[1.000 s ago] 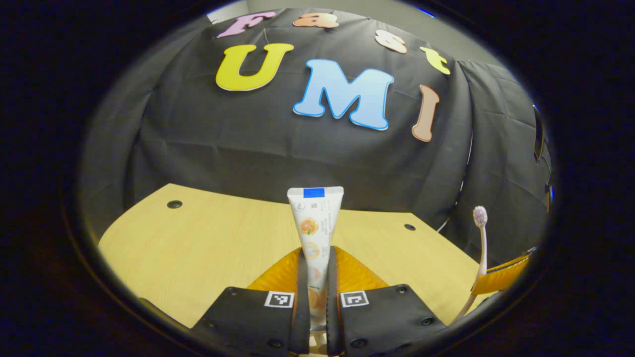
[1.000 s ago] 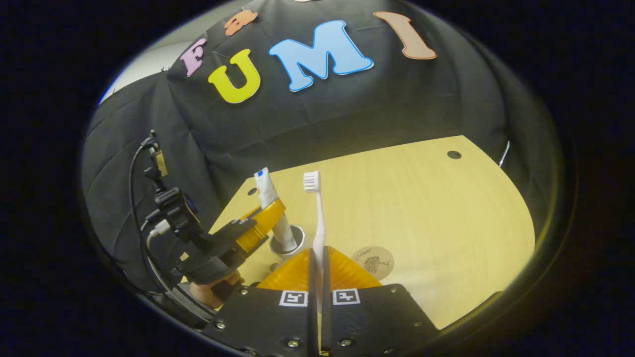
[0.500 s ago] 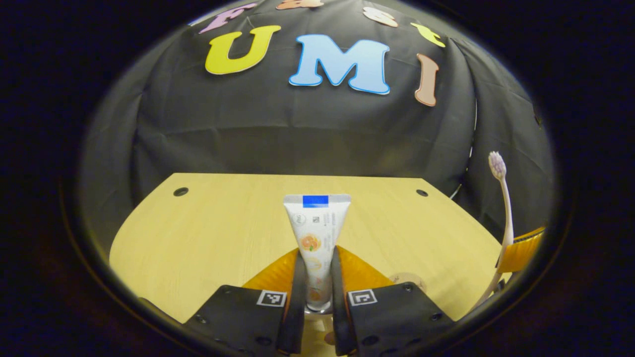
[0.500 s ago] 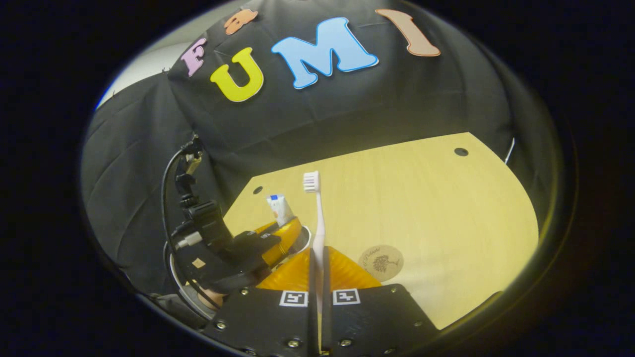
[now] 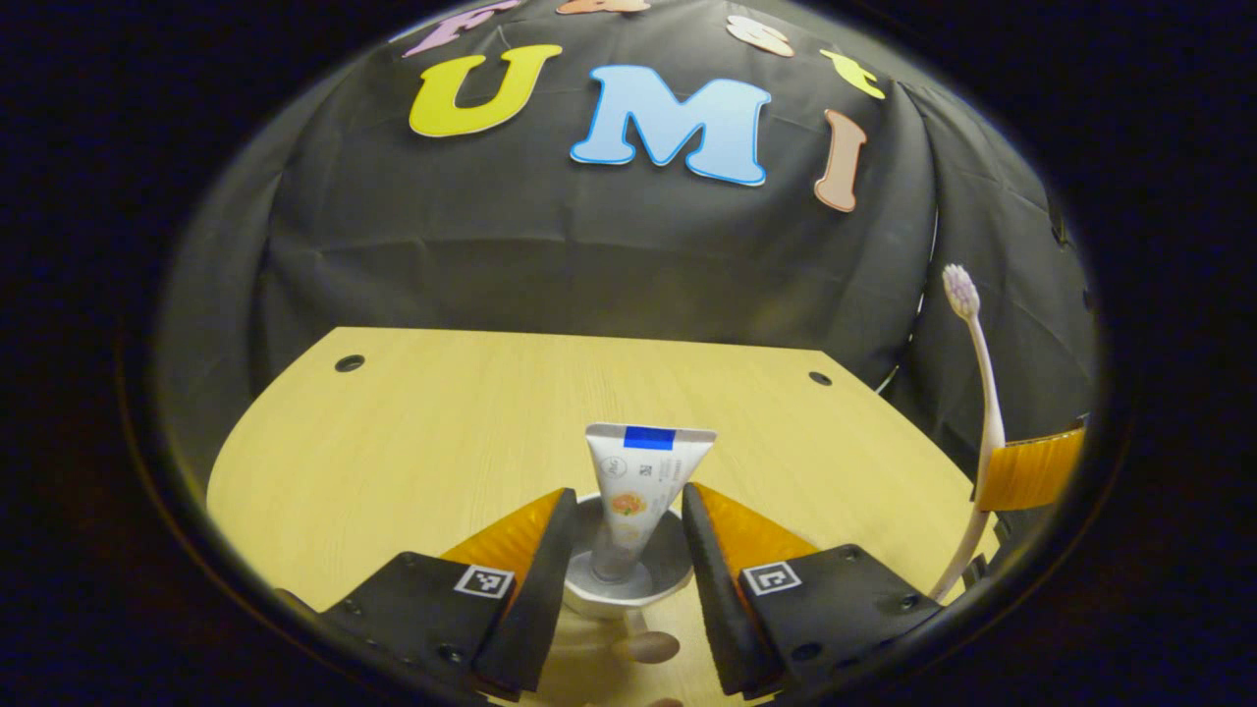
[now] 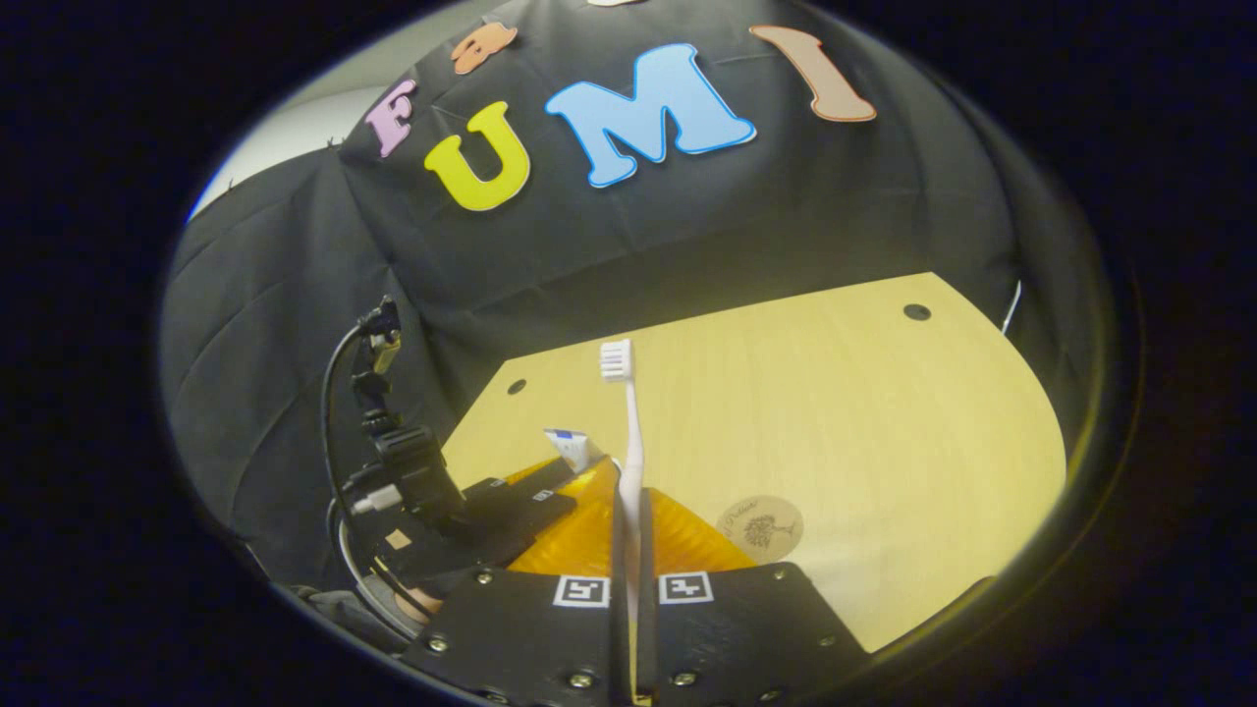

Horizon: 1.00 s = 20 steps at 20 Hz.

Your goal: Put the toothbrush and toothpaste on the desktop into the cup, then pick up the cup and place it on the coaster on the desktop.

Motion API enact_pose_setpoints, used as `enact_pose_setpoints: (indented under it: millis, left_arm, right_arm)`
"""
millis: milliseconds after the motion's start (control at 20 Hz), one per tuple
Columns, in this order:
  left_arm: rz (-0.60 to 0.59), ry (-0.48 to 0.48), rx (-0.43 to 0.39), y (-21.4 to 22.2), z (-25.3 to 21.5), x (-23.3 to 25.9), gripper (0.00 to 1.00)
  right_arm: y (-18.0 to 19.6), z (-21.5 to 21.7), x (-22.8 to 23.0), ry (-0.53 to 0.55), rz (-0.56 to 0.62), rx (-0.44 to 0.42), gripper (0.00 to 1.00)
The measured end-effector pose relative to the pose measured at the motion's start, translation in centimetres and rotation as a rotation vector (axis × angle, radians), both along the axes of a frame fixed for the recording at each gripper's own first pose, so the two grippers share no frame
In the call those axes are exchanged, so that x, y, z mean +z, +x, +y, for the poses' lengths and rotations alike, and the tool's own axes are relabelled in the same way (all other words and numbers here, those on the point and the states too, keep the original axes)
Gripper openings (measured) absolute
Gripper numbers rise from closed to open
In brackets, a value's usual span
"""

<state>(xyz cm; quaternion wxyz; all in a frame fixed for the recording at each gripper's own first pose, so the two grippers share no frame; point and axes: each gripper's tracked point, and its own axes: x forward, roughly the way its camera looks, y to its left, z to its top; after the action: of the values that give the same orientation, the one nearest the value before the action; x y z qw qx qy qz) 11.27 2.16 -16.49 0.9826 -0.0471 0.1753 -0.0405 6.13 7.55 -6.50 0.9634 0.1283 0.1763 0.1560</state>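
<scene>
On the pale wooden surface (image 5: 412, 442) before the black cloth wall (image 5: 550, 255), the left gripper (image 5: 621, 574) is released, the right gripper (image 6: 629, 579) grasping the pink toothbrush (image 6: 628, 442).

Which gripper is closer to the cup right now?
Left. The left gripper is open with its fingers on either side of the cup, toothpaste standing inside. The right gripper is off beside it, shut on the toothbrush.

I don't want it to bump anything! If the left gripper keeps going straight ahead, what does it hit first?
Probably the white toothpaste tube, standing in the white round cup right between the open left gripper. Depth is hard to judge, so the cup's rim might touch first.
</scene>
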Motion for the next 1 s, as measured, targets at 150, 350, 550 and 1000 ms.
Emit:
enact_pose_setpoints:
  millis: [150, 350, 550, 1000]
  left_arm:
    - [-0.006, 0.0, -0.011, -1.4, 0.1, 0.5, 0.82]
    - [0.011, -0.001, -0.014, -3.8, 1.0, 1.1, 0.82]
    - [0.045, -0.005, -0.027, -6.3, 1.8, 1.5, 0.83]
    - [0.138, -0.053, -0.06, -9.8, 2.9, -0.3, 0.86]
  right_arm:
    - [1.1, 0.9, 0.8, -0.007, -0.045, 0.016, 0.04]
    - [3.1, 2.8, 2.5, -0.006, -0.119, 0.037, 0.04]
    - [4.6, 5.3, 4.0, -0.019, -0.191, 0.076, 0.04]
    - [8.5, 11.1, 3.6, -0.049, -0.298, 0.158, 0.04]
